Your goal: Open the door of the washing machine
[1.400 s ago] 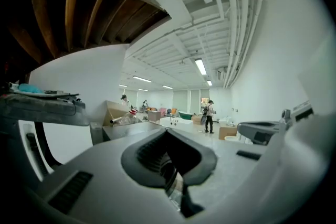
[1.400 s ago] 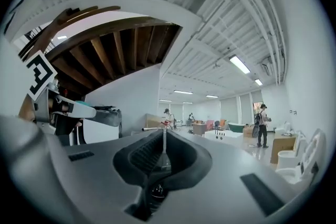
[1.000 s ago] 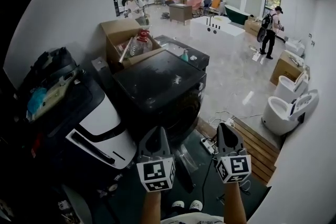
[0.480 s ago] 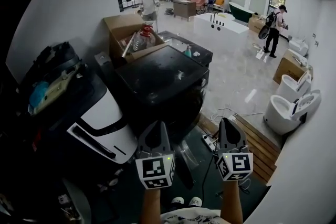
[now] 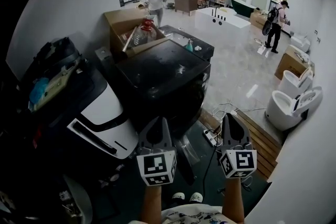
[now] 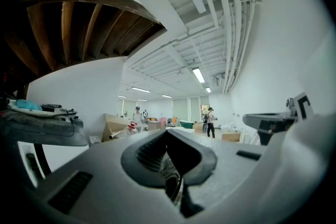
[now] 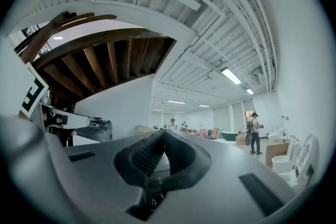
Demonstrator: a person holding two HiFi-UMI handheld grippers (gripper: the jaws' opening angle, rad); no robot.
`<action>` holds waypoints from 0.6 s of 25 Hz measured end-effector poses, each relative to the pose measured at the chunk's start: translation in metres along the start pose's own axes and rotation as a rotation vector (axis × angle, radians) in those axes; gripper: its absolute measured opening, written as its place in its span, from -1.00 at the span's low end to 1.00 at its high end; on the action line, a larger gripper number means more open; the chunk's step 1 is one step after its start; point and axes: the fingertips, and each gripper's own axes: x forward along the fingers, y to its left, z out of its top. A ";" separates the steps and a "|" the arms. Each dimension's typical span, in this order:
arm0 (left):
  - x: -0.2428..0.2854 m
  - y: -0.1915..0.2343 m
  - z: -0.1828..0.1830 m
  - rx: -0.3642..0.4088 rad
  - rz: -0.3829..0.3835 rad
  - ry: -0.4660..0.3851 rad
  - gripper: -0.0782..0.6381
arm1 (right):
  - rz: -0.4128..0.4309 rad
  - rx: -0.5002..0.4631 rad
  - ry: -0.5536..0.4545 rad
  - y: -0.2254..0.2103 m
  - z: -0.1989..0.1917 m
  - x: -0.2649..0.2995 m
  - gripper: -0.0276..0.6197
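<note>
The black washing machine (image 5: pixel 163 81) stands in the middle of the head view, its front turned toward the lower right. Low on that front, between my grippers, shows a curved clear part (image 5: pixel 185 151) that looks like the door; I cannot tell whether it is ajar. My left gripper (image 5: pixel 157 124) hovers in front of the machine, shut and empty. My right gripper (image 5: pixel 231 119) is held to its right over the floor, also shut with nothing in it. The left gripper (image 6: pixel 167 132) and the right gripper (image 7: pixel 161 134) both point level into the room, jaws together.
A white and black appliance (image 5: pixel 100 118) stands left of the washer, a cardboard box (image 5: pixel 123 26) behind it. A power strip (image 5: pixel 210 137) and cables lie on the floor by a wooden platform (image 5: pixel 261 140). Toilets (image 5: pixel 289 107) line the right wall. People (image 5: pixel 155 0) move at the back.
Both grippers have stayed about where they were, still shut. A person at the back has walked nearer to the cardboard box, and the head view has shifted slightly.
</note>
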 end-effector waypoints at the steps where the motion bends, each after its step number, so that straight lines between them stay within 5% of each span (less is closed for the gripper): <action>1: 0.000 -0.001 0.000 0.000 -0.001 -0.001 -0.78 | -0.001 0.004 0.000 -0.001 0.000 -0.001 -0.86; 15: 0.000 -0.013 0.004 0.023 -0.023 -0.002 -0.78 | -0.010 0.017 0.006 -0.010 0.002 -0.006 -0.86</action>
